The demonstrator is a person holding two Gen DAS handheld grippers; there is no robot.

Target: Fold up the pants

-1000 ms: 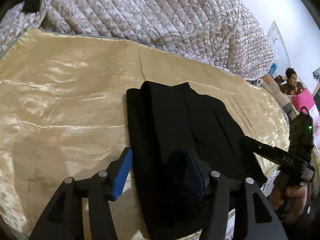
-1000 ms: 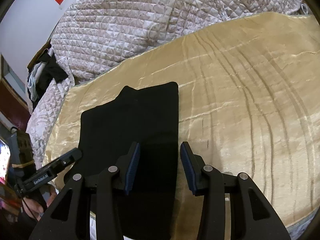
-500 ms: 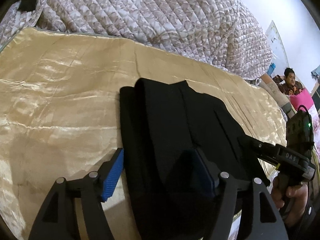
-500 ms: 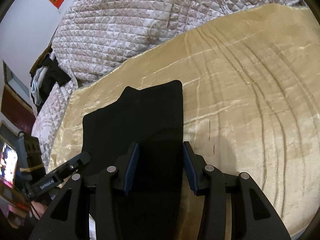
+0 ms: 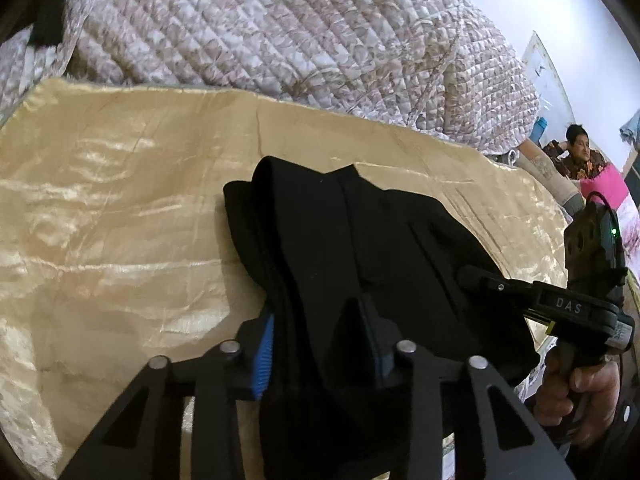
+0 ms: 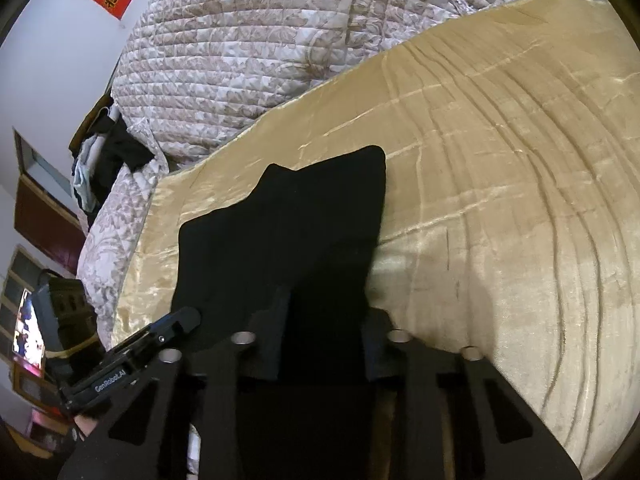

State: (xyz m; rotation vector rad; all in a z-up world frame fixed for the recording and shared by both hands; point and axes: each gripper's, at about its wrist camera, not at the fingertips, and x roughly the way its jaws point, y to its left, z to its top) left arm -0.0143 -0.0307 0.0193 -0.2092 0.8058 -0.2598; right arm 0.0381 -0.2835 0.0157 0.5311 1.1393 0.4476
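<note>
Black pants lie folded lengthwise on a gold satin sheet; they also show in the right wrist view. My left gripper is shut on the near left edge of the pants, with bunched cloth between the blue pads. My right gripper is shut on the near right edge of the pants, with dark cloth filling the gap between its fingers. Each gripper shows in the other's view, the right one and the left one.
A quilted floral blanket is heaped behind the sheet. The gold sheet stretches wide to the right of the pants. A seated person is at the far right. Dark clothes lie on the quilt at left.
Both grippers moved forward over the near edge of the pants and closed on the cloth. The left side of the pants is now bunched and lifted a little.
</note>
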